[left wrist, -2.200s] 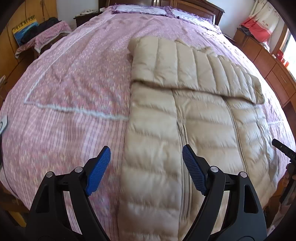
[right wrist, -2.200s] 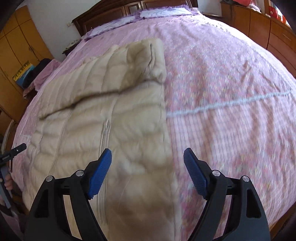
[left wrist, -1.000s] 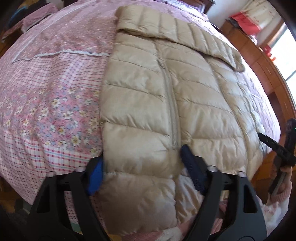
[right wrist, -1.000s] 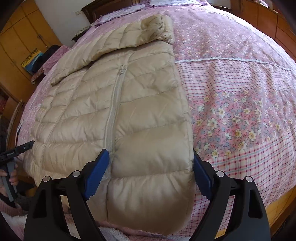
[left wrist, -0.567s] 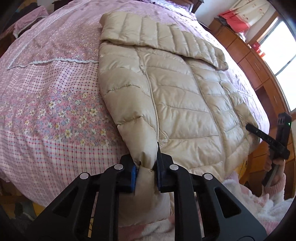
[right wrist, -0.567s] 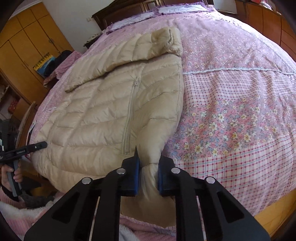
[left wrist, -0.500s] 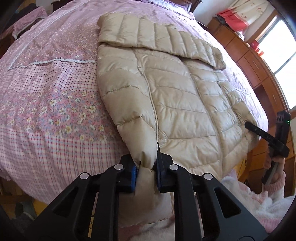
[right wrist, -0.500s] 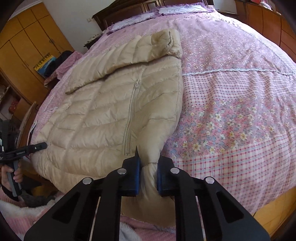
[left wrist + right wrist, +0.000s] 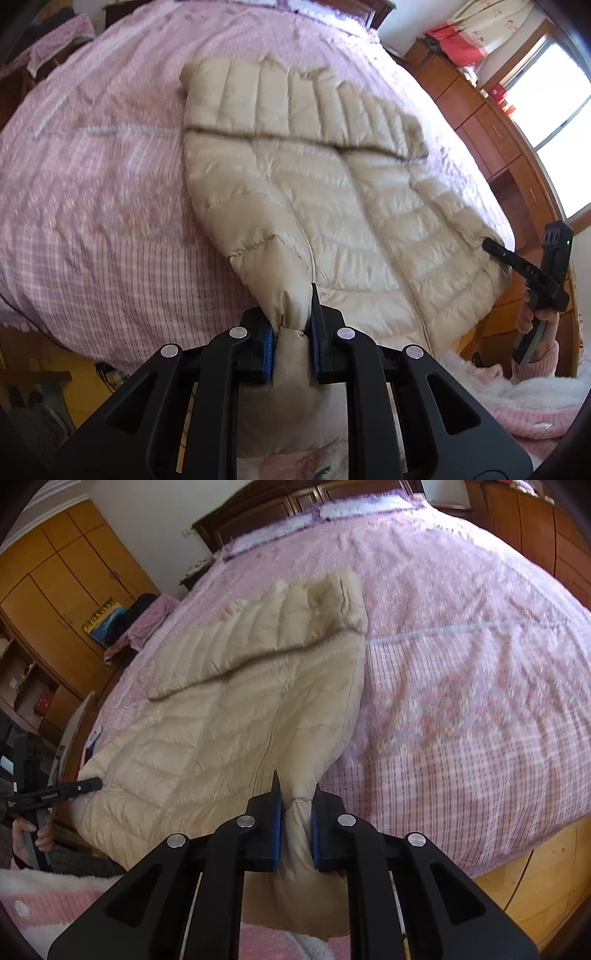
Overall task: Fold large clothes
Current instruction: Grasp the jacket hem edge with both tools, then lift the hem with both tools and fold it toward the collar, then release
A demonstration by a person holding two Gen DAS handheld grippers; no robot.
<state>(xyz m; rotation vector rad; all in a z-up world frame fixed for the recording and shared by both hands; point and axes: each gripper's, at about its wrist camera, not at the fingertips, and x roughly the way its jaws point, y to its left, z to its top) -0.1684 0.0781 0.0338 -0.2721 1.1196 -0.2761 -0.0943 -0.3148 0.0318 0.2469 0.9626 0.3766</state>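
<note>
The left hand-held gripper and right hand-held gripper, low in their frames, each pinch 1 hem corner of the beige puffer jacket. Its sleeve already lies folded across the top; the body fold seems left. It lies mid-frame on the pink bed; wooden wardrobes stand upper left.

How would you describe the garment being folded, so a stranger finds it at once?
Look at the big bed with the pink floral bedspread. On it lies a beige quilted puffer jacket, its near hem pinched by the left gripper and right gripper. It is the only plain, puffy, unpatterned thing there.
</note>
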